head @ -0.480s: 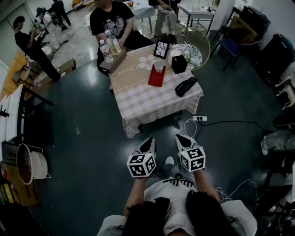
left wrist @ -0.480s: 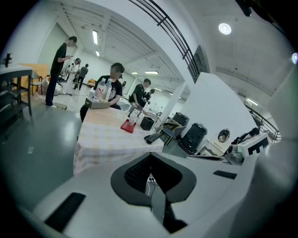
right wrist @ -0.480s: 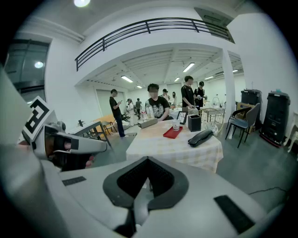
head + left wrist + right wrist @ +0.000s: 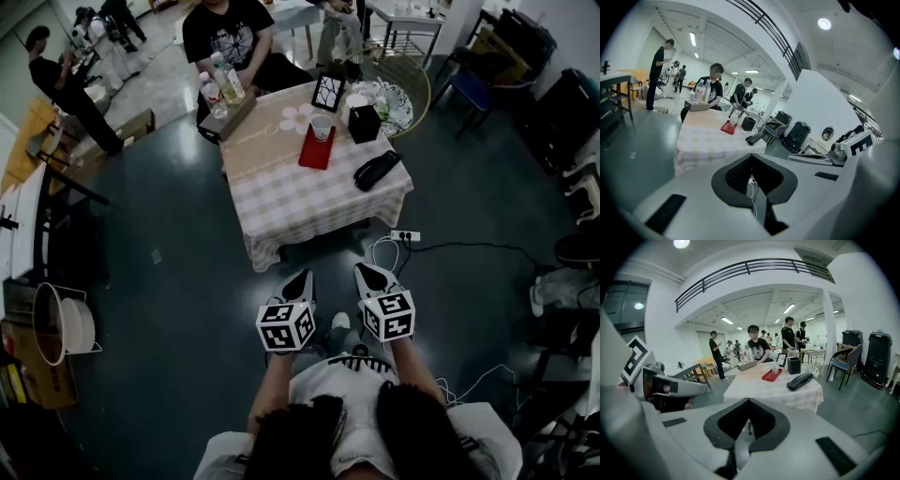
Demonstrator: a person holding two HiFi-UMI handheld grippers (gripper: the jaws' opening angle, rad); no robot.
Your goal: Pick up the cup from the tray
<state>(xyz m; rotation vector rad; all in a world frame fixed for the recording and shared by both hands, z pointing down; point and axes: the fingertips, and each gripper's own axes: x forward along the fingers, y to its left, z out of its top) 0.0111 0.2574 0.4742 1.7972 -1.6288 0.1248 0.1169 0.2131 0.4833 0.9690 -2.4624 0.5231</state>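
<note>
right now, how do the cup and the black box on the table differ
The cup is pale and round, while the black box is dark and square-sided. The cup stands on the red tray. The black box stands straight on the checked tablecloth, to the tray's right in the head view. The black box looks bulkier than the cup. Both stand upright towards the tablecloth's far end.

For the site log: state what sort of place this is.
Probably a big open indoor hall used as a shared workspace, not a home: a mezzanine railing runs overhead, a cloth-covered table stands alone on a wide polished floor, and several people stand about further back.
</note>
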